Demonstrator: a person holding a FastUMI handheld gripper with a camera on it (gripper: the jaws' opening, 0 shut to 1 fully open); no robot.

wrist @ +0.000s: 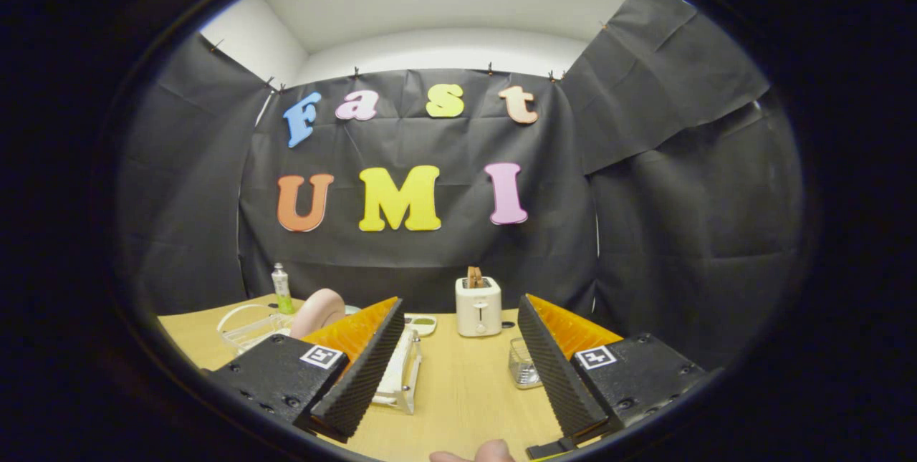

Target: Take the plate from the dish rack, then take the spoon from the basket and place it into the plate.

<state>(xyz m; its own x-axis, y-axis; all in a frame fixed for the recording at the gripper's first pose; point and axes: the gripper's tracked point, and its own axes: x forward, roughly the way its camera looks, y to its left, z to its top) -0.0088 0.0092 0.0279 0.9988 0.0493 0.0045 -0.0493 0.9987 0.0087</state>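
Observation:
My gripper (458, 383) is open, held above the wooden table (466, 383) with nothing between its fingers. Just beyond the left finger stands a white dish rack (401, 376), partly hidden by that finger. A pink rounded plate (319, 311) rises behind the left finger, by the rack. Just beyond the right finger sits a small clear basket (523, 369) with metal cutlery inside; I cannot make out the spoon itself. A fingertip of a person (476, 453) shows at the near table edge.
A white toaster (478, 306) with toast in it stands ahead between the fingers, near the back wall. A white wire basket (247, 326) and a small bottle (281, 290) sit at the far left. A small white dish (421, 324) lies left of the toaster.

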